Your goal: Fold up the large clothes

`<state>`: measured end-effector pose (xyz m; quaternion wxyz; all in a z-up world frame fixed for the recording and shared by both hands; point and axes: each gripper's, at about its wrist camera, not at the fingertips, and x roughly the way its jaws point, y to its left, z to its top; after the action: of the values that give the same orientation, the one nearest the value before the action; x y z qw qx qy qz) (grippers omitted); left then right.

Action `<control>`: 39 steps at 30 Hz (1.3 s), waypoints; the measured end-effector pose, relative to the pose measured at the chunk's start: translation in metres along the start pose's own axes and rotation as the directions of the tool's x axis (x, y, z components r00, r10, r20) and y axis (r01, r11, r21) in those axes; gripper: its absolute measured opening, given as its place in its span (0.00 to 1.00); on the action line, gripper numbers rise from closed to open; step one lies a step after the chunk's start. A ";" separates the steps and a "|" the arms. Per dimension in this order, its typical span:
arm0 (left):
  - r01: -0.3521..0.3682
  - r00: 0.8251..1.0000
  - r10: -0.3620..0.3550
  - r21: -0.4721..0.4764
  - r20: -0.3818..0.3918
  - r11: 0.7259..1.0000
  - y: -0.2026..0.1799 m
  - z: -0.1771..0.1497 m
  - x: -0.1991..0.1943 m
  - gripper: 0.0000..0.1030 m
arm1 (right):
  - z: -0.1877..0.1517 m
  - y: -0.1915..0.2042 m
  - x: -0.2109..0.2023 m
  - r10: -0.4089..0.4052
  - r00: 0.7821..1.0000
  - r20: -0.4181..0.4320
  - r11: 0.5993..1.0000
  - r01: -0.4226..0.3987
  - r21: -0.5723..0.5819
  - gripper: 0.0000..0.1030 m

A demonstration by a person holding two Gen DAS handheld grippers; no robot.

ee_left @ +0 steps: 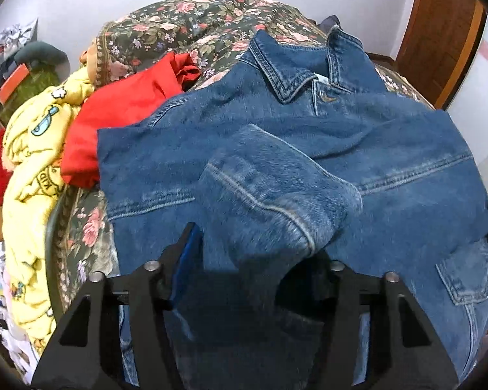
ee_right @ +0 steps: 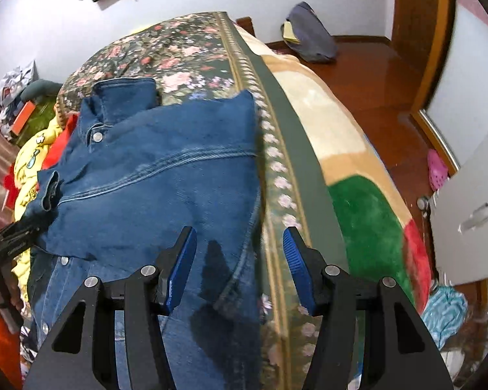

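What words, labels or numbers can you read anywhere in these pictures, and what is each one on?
"KID": black letters on the yellow printed garment, on a round emblem, turned sideways; the rest of that emblem is folded away.
Denim jacket: no readable label; the button markings are too small.
Orange box at the far left: no lettering can be made out.
Nothing else legible.

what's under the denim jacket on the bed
The denim jacket lies on the floral bedspread, overlapping a red garment. Anything else beneath is covered.
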<state>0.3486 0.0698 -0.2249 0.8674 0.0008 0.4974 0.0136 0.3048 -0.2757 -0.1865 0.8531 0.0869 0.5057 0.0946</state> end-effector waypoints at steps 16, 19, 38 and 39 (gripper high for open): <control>0.023 0.961 -0.004 -0.063 0.275 0.998 0.024 0.030 -0.093 0.08 | 0.007 0.032 0.004 0.027 0.998 0.048 0.996 -0.022 -0.091 0.50; -0.019 0.974 0.033 -0.067 0.224 0.998 0.032 0.018 -0.075 0.08 | -0.001 0.039 0.020 0.040 0.999 -0.004 0.995 -0.041 -0.096 0.50; -0.149 0.987 0.154 -0.101 0.043 0.984 0.087 -0.057 -0.023 0.74 | -0.014 0.045 0.024 -0.021 1.000 -0.017 0.990 0.018 -0.143 0.50; -0.141 0.988 0.146 -0.099 0.044 0.985 0.090 -0.059 -0.026 0.76 | -0.013 0.044 0.024 -0.025 1.000 -0.016 0.990 0.022 -0.143 0.50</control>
<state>0.2830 0.1580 -0.2309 0.8756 -0.0046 0.4726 0.1000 0.3012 -0.2268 -0.2022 0.8538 0.0190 0.5060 0.1211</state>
